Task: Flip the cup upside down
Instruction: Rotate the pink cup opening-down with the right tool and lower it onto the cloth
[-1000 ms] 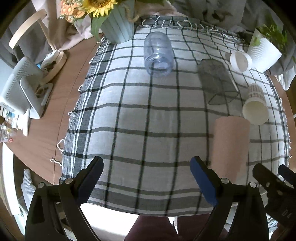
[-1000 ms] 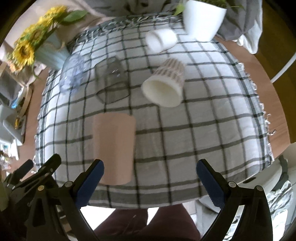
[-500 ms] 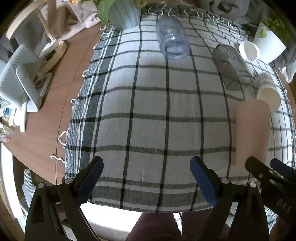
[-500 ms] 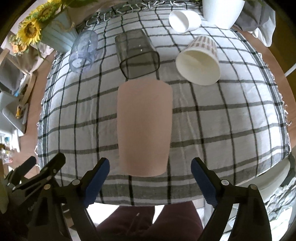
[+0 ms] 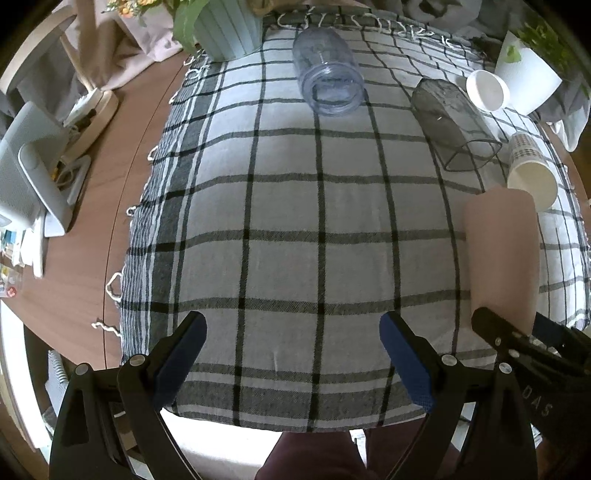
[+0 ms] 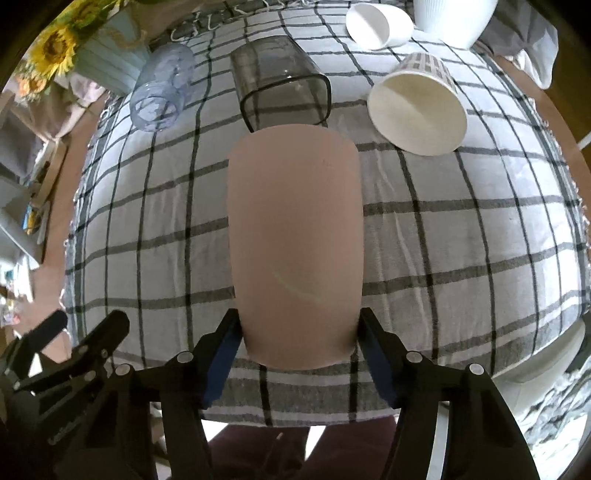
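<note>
A tall pink cup [image 6: 295, 236] lies on its side on the checked cloth [image 6: 461, 236], its near end between my right gripper's fingers. My right gripper [image 6: 299, 332] is shut on that end, both blue pads against its sides. The cup also shows at the right of the left wrist view [image 5: 502, 254], with the right gripper's black finger [image 5: 495, 332] at its near end. My left gripper [image 5: 291, 332] is open and empty above the cloth's near edge, left of the cup.
Lying on the cloth beyond: a clear bluish jar [image 5: 327, 79], a dark clear tumbler [image 6: 280, 81], a patterned paper cup [image 6: 417, 110], a small white cup [image 6: 373, 22]. A white planter [image 5: 526, 81] and a blue vase [image 5: 225, 29] stand at the back. A wooden table [image 5: 96, 206] lies left.
My right gripper moved in over the pink cup and its fingers closed on the cup's near end. The left gripper drifted slightly and stayed open.
</note>
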A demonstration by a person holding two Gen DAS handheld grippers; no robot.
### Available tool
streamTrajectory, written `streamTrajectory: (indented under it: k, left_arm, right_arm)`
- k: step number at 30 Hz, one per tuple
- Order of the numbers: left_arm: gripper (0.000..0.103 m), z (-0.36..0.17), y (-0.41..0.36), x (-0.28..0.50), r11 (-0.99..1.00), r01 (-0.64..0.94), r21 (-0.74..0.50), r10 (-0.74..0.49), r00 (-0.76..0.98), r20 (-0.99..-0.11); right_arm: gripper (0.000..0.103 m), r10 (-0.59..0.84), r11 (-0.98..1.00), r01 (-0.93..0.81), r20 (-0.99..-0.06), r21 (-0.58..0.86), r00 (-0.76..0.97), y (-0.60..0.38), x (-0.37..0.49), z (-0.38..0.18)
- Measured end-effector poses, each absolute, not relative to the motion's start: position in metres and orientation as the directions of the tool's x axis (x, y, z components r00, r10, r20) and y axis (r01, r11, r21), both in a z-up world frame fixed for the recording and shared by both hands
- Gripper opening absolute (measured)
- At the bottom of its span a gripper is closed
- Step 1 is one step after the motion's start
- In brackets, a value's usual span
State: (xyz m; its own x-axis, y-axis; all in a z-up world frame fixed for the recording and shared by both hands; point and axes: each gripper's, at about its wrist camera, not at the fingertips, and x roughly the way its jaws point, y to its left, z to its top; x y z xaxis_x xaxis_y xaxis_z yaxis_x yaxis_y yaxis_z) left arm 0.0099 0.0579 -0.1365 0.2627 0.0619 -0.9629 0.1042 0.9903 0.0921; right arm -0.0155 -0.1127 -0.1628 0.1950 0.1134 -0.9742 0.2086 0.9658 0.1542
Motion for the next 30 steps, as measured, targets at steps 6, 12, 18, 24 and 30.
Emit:
streamTrajectory:
  k: [6, 12, 18, 24, 30]
  left_arm:
    - [0.096, -0.129, 0.051, 0.012, 0.989, 0.119, 0.083, 0.046, 0.286, -0.957]
    - [0.096, -0.122, 0.046, 0.015, 0.989, 0.131, 0.067, 0.024, 0.31, -0.951]
    - [0.096, -0.117, 0.043, 0.018, 0.99, 0.133, 0.05, 0.004, 0.324, -0.946]
    - [0.096, -0.112, 0.049, 0.021, 0.993, 0.108, 0.049, 0.009, 0.342, -0.94]
    - [0.096, -0.11, 0.058, 0.024, 0.995, 0.08, 0.06, 0.028, 0.348, -0.937]
  right_arm:
    - [0.063, 0.108, 0.962, 0.227, -0.974, 0.153, 0.202, -0.119, -0.022, -0.153]
    - [0.063, 0.106, 0.957, 0.24, -0.968, 0.161, 0.227, -0.129, -0.028, -0.127]
    - [0.063, 0.093, 0.961, 0.23, -0.963, 0.153, 0.252, -0.134, -0.031, -0.107]
    - [0.063, 0.064, 0.966, 0.222, -0.957, 0.13, 0.282, -0.133, -0.019, -0.102]
    - [0.063, 0.036, 0.97, 0.217, -0.949, 0.108, 0.312, -0.131, 0.0, -0.099]
